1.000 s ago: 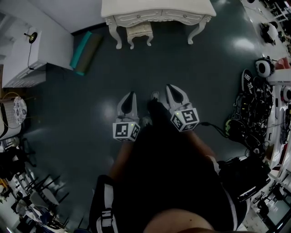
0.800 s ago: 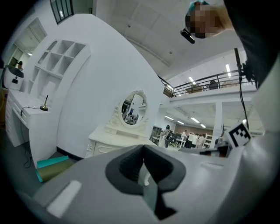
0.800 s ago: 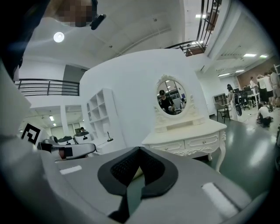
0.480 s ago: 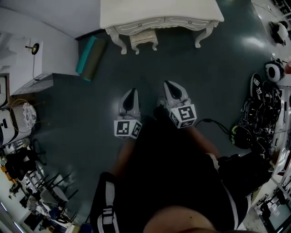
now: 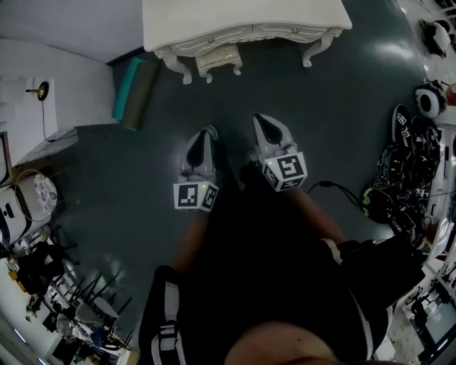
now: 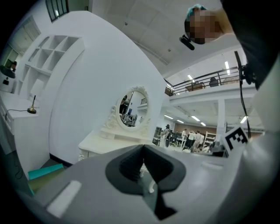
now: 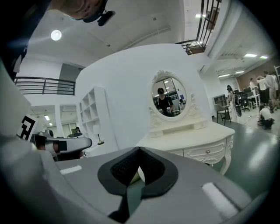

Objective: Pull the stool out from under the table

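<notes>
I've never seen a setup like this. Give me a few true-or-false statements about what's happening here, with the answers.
1. The stool sits tucked under the table. True.
2. The left gripper grips the stool. False: it is shut on nothing and is well short of the stool.
3. The right gripper has its jaws together. True.
4. The teal mat lies on the table. False: it lies on the floor beside the table.
5. A mirror stands on the table. True.
</notes>
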Action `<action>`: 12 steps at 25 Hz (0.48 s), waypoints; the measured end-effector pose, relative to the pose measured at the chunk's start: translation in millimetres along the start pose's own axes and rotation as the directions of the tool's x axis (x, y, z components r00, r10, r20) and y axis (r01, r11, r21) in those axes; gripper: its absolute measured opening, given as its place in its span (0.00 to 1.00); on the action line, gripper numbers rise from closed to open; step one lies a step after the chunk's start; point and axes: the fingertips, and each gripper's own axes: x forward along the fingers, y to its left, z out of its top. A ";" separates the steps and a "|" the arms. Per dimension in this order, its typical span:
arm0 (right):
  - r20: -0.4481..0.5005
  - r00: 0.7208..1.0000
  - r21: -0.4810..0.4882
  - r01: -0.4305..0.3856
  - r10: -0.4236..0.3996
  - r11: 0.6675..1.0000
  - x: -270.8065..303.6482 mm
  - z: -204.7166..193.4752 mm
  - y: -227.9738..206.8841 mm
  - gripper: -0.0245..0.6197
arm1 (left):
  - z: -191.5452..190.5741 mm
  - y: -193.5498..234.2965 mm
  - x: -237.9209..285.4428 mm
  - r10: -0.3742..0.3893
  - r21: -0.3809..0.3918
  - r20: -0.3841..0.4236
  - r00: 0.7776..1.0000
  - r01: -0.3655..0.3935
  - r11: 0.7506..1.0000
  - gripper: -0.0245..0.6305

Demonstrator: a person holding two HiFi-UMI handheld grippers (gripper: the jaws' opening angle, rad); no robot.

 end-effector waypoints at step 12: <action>-0.053 0.996 0.057 0.078 -0.075 0.995 112.8 -12.4 -16.2 0.04 | 4.4 90.5 107.8 -0.052 -0.021 -0.033 0.998 0.051 0.998 0.05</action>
